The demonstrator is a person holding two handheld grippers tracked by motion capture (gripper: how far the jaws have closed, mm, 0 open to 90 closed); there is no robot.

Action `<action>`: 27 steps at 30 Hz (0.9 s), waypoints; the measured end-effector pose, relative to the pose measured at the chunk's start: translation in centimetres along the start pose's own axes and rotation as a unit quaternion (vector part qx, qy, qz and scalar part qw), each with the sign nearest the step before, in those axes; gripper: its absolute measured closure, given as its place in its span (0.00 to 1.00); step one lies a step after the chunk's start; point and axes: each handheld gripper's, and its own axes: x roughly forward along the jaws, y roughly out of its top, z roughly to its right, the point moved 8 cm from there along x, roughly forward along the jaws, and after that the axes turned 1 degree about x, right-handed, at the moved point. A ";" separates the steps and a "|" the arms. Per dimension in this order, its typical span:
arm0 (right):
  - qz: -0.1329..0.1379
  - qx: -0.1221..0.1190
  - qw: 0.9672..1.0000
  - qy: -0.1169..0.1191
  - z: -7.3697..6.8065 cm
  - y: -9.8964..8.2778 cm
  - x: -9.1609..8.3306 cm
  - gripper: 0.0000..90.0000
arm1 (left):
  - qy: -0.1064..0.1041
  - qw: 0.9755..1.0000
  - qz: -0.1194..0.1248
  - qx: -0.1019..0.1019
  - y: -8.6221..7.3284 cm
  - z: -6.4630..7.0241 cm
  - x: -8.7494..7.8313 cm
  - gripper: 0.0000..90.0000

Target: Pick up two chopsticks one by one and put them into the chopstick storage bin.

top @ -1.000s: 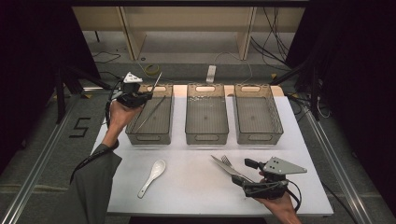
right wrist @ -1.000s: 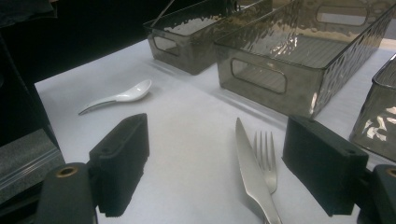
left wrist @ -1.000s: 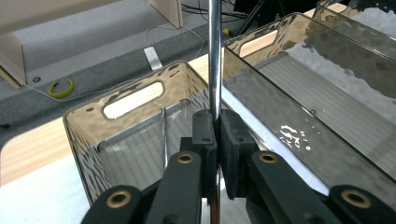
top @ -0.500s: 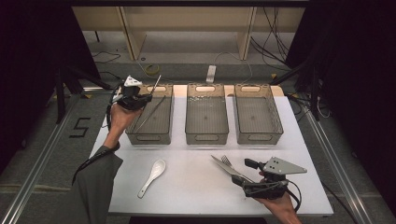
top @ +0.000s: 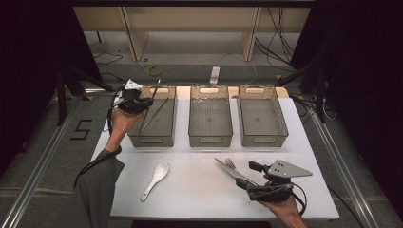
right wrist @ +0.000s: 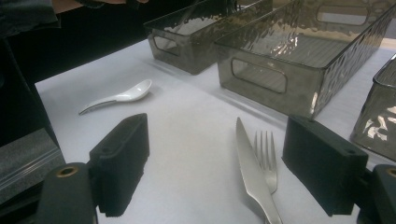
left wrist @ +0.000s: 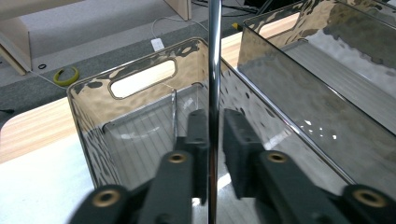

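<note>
Steel chopstick [left wrist: 214,70] sits between the left gripper [top: 142,103] jaws, which have just been easing apart over the far-left bin [top: 157,137]. Right gripper [top: 259,183] open around knife [right wrist: 252,172] and fork [right wrist: 266,156], near-right desk [top: 199,190]. Spoon [top: 154,180] left.

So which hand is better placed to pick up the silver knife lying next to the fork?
Right. The right gripper rests open beside the silver knife, while the left gripper, far off, is over the leftmost smoky plastic bin.

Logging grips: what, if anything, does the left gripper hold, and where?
Nothing clamped: the left gripper has just been opening its jaws, with a metal rod between them.
</note>
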 end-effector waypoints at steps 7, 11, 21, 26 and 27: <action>0.000 0.000 1.000 0.000 0.0 0.0 0.0 0.26 | 0.000 0.999 -0.034 -0.005 -0.3 0.2 -0.7 0.65; -0.001 0.000 1.000 -0.001 0.0 0.0 0.0 0.26 | -0.014 0.998 -0.046 -0.033 -0.5 0.8 -1.8 0.53; -0.002 0.000 1.000 -0.004 0.0 -0.1 0.1 0.26 | -0.047 0.997 -0.059 -0.031 -2.4 3.8 -5.9 0.34; -0.002 0.000 1.000 -0.005 0.1 0.0 0.0 0.26 | -0.082 0.993 -0.070 -0.040 -3.7 5.8 -7.3 0.31; -0.002 0.001 1.000 -0.006 0.2 0.0 0.0 0.26 | -0.080 0.993 -0.075 -0.032 -4.0 6.1 -7.4 0.31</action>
